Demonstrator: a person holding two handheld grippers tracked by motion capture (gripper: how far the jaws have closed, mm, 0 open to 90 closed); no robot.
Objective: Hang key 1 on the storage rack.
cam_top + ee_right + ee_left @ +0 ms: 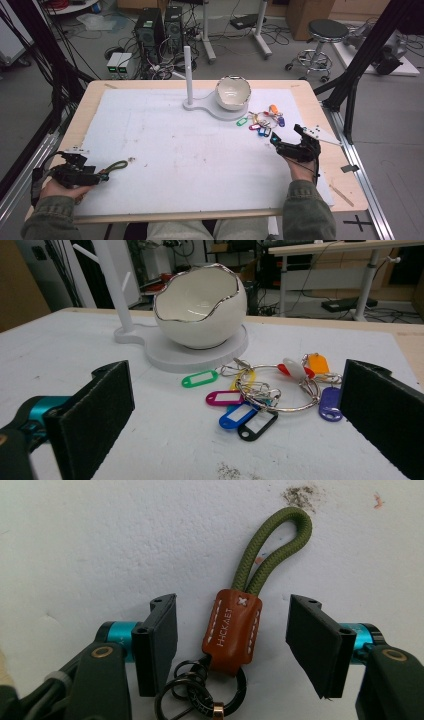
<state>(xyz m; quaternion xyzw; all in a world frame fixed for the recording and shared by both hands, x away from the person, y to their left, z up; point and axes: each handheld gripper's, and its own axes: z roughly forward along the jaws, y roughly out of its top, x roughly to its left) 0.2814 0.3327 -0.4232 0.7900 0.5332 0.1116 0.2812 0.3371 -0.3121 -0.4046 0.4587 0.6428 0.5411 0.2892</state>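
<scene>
The left gripper [232, 645] sits at the near left corner of the table [320, 107], on the white mat [175, 150]. Its jaws stand apart on either side of the brown leather tab of a keychain [234, 630]; a gap remains on each side, so neither pad presses the tab. The keychain lies flat on the mat: its green cord loop [280, 545] points away from the gripper, and its dark metal rings [200, 692] lie toward the gripper body.

The right gripper [286, 136] rests at the near right of the table with its jaws spread wide and nothing between the pads. Just ahead of it lies a bunch of coloured key tags [260, 395] on a metal ring. Beyond the tags, a white egg-shaped bowl [200, 305] stands on a white base [170, 352] that also carries an upright post [188, 75].
</scene>
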